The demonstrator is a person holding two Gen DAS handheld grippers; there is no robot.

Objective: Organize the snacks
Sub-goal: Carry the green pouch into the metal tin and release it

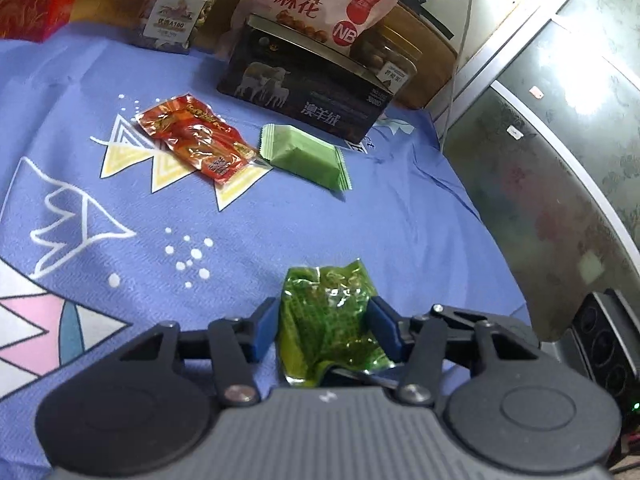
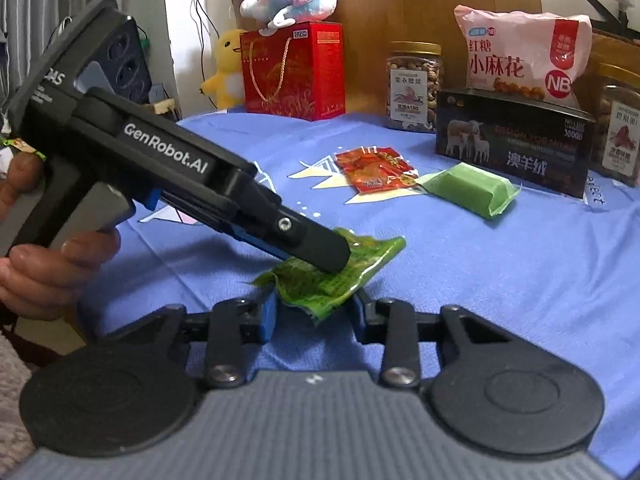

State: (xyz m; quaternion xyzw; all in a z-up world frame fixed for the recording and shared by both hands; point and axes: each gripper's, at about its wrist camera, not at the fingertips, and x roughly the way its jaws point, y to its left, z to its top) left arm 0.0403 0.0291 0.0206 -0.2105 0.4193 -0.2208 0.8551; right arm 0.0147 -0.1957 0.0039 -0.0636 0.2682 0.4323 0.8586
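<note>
Between the left claw (image 1: 326,330) fingers sits the green packet (image 1: 328,320), clamped and low over the bench (image 1: 240,240). The right claw (image 2: 314,310) stands released, straddling its near corner. Crinkly film could slip or tear if both pull. Ahead lie a red packet (image 1: 196,142) and green bar (image 1: 306,156), nothing between.

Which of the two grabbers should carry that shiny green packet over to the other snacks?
Probably the left hand-held gripper: its jaws already clamp the shiny green packet. The right hand-held gripper sits open just beside it.
</note>
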